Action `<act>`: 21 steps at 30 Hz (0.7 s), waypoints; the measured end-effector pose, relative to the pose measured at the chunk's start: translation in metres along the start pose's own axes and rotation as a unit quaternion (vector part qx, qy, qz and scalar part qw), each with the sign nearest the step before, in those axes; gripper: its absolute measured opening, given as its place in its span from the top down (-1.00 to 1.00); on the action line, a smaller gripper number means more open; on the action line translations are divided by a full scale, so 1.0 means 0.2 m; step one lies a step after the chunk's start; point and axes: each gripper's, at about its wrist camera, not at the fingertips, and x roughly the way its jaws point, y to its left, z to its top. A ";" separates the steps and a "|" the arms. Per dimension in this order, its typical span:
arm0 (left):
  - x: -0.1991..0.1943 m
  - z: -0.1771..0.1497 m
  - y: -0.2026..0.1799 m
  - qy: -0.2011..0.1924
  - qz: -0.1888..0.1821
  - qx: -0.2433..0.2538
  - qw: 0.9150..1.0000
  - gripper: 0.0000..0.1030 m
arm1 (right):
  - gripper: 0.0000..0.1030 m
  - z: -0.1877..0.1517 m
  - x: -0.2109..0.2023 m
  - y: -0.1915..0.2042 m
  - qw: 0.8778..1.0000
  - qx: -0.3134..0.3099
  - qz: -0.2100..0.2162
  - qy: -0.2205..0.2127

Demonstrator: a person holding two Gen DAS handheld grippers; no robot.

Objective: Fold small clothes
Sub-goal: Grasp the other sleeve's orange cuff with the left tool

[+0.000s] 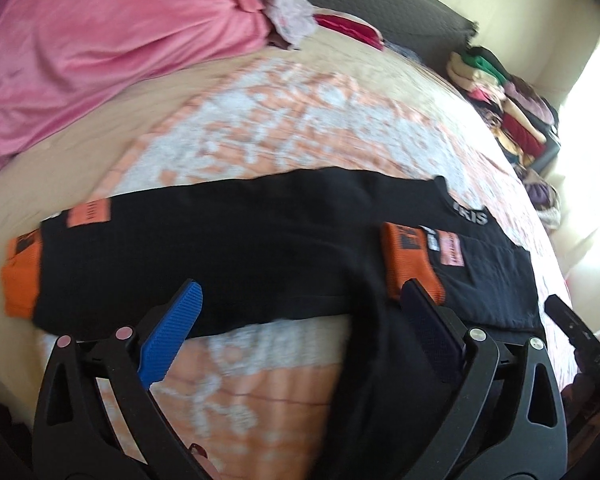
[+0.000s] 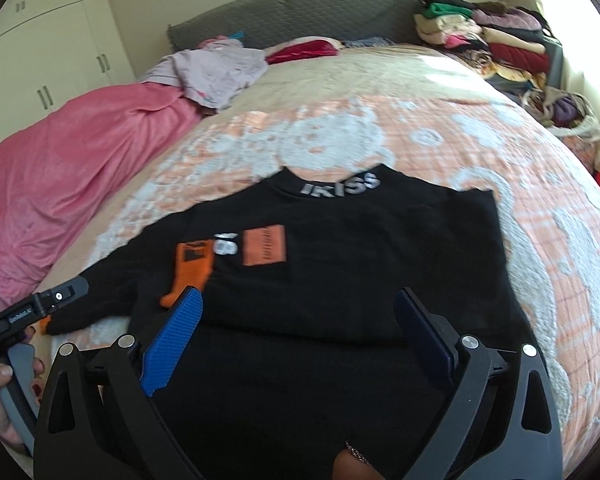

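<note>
A black long-sleeved top (image 1: 240, 248) with orange cuffs and patches lies on the bed; it also shows in the right wrist view (image 2: 360, 264), neck band lettered at the far side. One orange cuff (image 1: 410, 264) is folded in over the chest; the same cuff (image 2: 190, 268) shows in the right wrist view. My left gripper (image 1: 302, 304) is open and empty, over the near edge of the top. My right gripper (image 2: 298, 308) is open and empty, over the lower body of the top. The left tool (image 2: 40, 304) shows at the left edge of the right wrist view.
The bed has an orange and white patterned cover (image 2: 420, 128). A pink blanket (image 1: 100, 48) and lilac clothes (image 2: 216, 68) lie at the left. Stacks of folded clothes (image 2: 500, 40) sit by the grey headboard (image 2: 300, 12). White wardrobes (image 2: 52, 40) stand behind.
</note>
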 end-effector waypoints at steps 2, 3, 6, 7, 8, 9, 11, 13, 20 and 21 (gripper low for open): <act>-0.03 -0.01 0.08 -0.004 0.008 -0.013 1.000 -0.81 | -0.87 0.01 0.00 0.06 1.000 -0.011 0.008 -0.003; -0.04 -0.01 0.11 -0.004 0.010 -0.019 1.000 -0.81 | -0.87 0.02 0.00 0.09 1.000 -0.016 0.012 -0.004; -0.08 -0.02 0.20 -0.010 0.022 -0.035 0.999 -0.81 | -0.89 0.04 0.02 0.18 0.999 -0.036 0.025 -0.003; -0.10 -0.02 0.24 -0.012 0.024 -0.042 0.999 -0.81 | -0.89 0.04 0.02 0.21 0.999 -0.044 0.030 -0.002; -0.11 -0.03 0.27 -0.014 0.024 -0.048 0.998 -0.81 | -0.89 0.05 0.03 0.25 0.998 -0.051 0.033 -0.002; -0.12 -0.03 0.30 -0.014 0.024 -0.057 0.998 -0.81 | -0.89 0.05 0.03 0.28 0.998 -0.057 0.036 -0.001; -0.13 -0.05 0.35 -0.014 0.027 -0.068 0.997 -0.81 | -0.89 0.05 0.04 0.33 0.997 -0.070 0.045 0.000; -0.15 -0.06 0.40 -0.015 0.029 -0.078 0.996 -0.81 | -0.89 0.05 0.05 0.39 0.995 -0.081 0.053 0.002; -0.19 -0.12 0.51 -0.006 0.018 -0.099 0.995 -0.81 | -0.90 0.03 0.09 0.60 0.989 -0.121 0.079 0.013; -0.20 -0.14 0.54 -0.003 0.015 -0.106 0.994 -0.81 | -0.90 0.03 0.10 0.63 0.989 -0.125 0.082 0.015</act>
